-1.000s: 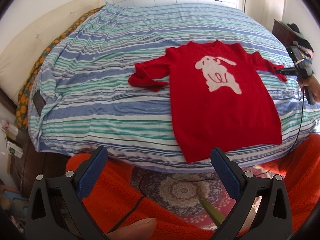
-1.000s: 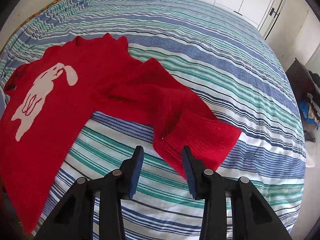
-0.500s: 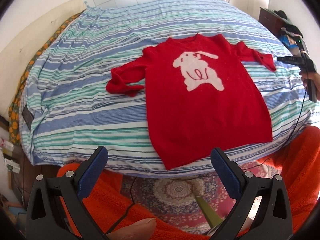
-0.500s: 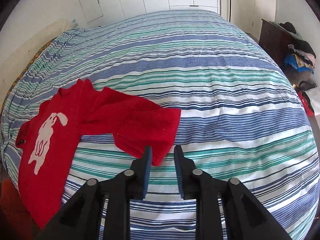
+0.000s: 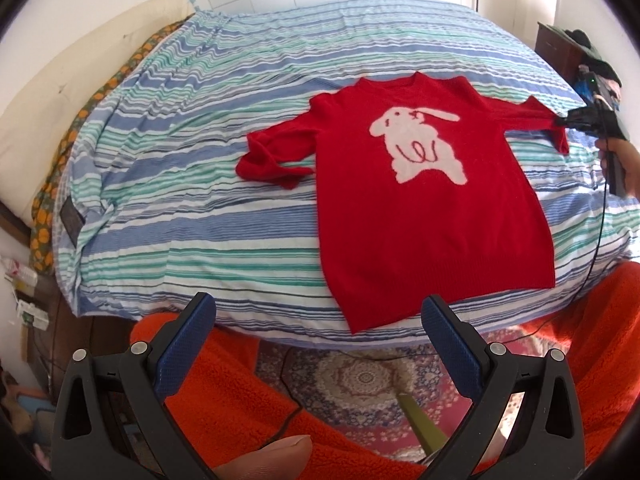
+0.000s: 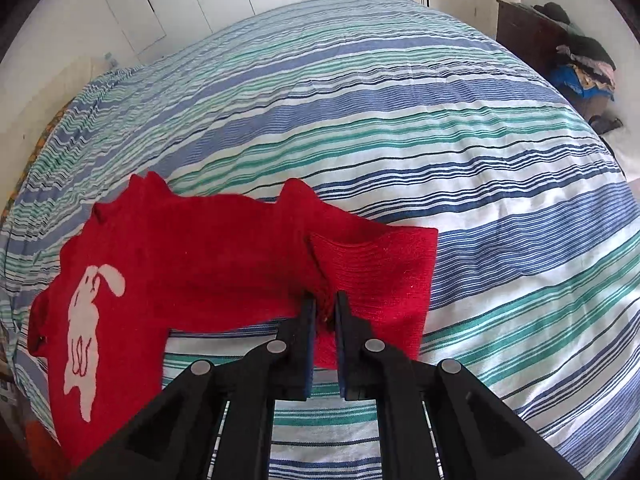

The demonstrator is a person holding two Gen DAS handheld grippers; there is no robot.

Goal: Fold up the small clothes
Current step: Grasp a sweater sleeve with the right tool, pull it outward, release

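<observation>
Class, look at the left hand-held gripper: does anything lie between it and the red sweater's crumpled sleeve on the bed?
Nothing visible does. The left hand-held gripper hangs open off the bed's edge; only bare striped bedspread separates it from the crumpled sleeve.

Striped bed [image 5: 224, 216], red sweater [image 5: 424, 232] spread flat on it

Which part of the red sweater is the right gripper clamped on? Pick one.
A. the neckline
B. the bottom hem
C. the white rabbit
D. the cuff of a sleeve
D: the right gripper pinches the ribbed sleeve cuff of the red sweater.
</observation>
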